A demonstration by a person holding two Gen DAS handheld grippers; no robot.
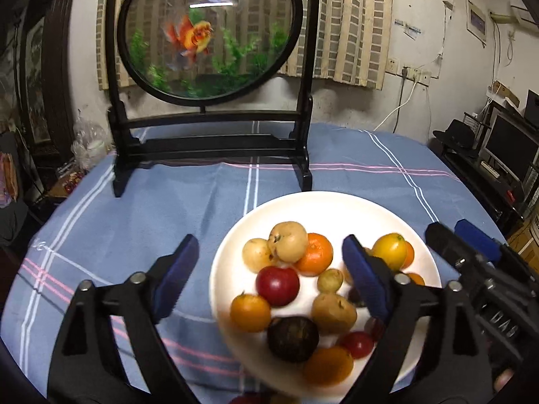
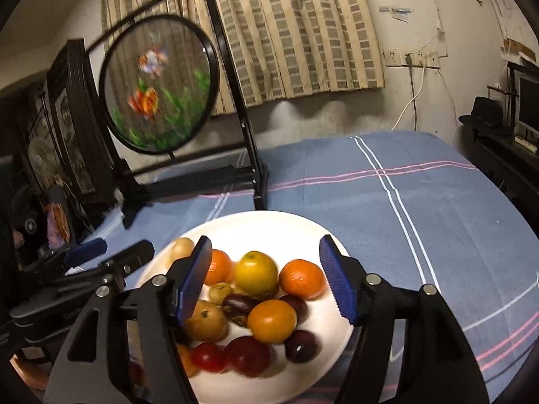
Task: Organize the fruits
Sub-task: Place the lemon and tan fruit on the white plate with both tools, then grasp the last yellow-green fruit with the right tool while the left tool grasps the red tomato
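Observation:
A white plate [image 1: 303, 203] [image 2: 269, 227] on the blue checked tablecloth holds several fruits. Among them are tangerines [image 1: 315, 254] [image 2: 301, 277], a red apple [image 1: 278, 286], tan round fruits [image 1: 288, 240], a dark purple fruit [image 1: 293, 338] and a yellow-orange citrus [image 2: 256, 272]. My left gripper [image 1: 271, 252] hangs over the plate's left half with its blue pads wide apart, touching nothing. My right gripper [image 2: 266, 245] stands open above the middle of the pile, and the fruits lie on the plate below its pads. Each gripper also shows at the edge of the other's view.
A black wooden stand with a round goldfish panel [image 1: 209, 30] [image 2: 160, 84] rises just behind the plate. The tablecloth [image 2: 421, 202] stretches to the right and back. Dark furniture and a monitor [image 1: 512, 148] stand beyond the table's right edge.

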